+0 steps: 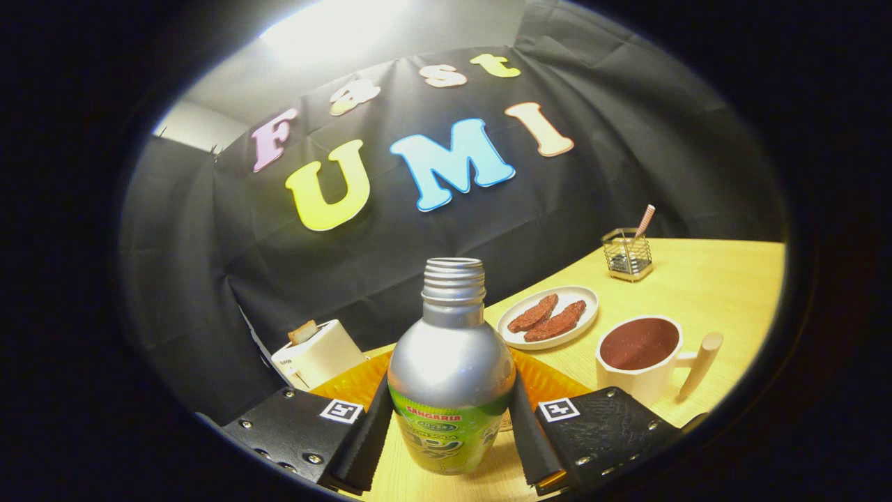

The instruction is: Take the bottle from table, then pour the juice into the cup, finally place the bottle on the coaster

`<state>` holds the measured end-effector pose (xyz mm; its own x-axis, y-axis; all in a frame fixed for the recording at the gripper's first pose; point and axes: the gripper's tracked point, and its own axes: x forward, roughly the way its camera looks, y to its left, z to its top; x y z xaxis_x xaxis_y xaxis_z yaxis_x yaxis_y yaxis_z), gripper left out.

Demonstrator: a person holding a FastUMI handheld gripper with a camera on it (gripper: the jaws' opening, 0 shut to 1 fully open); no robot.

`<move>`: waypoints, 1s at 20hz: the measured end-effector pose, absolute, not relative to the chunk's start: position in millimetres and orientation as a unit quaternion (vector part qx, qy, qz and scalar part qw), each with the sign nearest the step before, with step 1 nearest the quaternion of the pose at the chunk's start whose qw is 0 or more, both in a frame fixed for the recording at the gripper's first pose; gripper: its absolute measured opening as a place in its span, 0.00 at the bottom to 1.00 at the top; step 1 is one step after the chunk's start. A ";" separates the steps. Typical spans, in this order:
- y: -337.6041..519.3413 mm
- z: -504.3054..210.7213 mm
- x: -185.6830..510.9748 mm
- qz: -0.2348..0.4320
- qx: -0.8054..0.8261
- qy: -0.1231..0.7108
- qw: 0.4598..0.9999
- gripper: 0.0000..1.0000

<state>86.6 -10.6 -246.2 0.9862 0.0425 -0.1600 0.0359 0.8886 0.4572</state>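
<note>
A silver metal bottle with a green label and an uncapped threaded neck stands upright between my fingers. My gripper is shut on the bottle, one pad pressing each side of its lower body. Whether the bottle's base rests on the table is hidden. A white cup with a wooden handle sits ahead of the right finger, holding dark red-brown liquid. An orange ribbed coaster lies on the wooden table just behind the bottle, partly covered by it.
A white plate with two brown pieces sits beyond the cup. A wire holder with a striped straw stands farther back. A white toaster with bread in it is at the table's left edge. The wooden table extends right.
</note>
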 end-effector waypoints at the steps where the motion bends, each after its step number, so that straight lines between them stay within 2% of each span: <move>1: -11.0 -246.7 87.4 0.004 0.253 0.084 0.964 0.77; 9: -12.0 -250.5 89.6 0.025 0.384 0.085 0.919 0.77; 20: -17.5 -243.9 88.5 0.041 0.551 0.054 0.832 0.77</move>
<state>88.5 -17.5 -243.9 0.9908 0.1280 -0.0434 -0.0098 0.3885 0.9214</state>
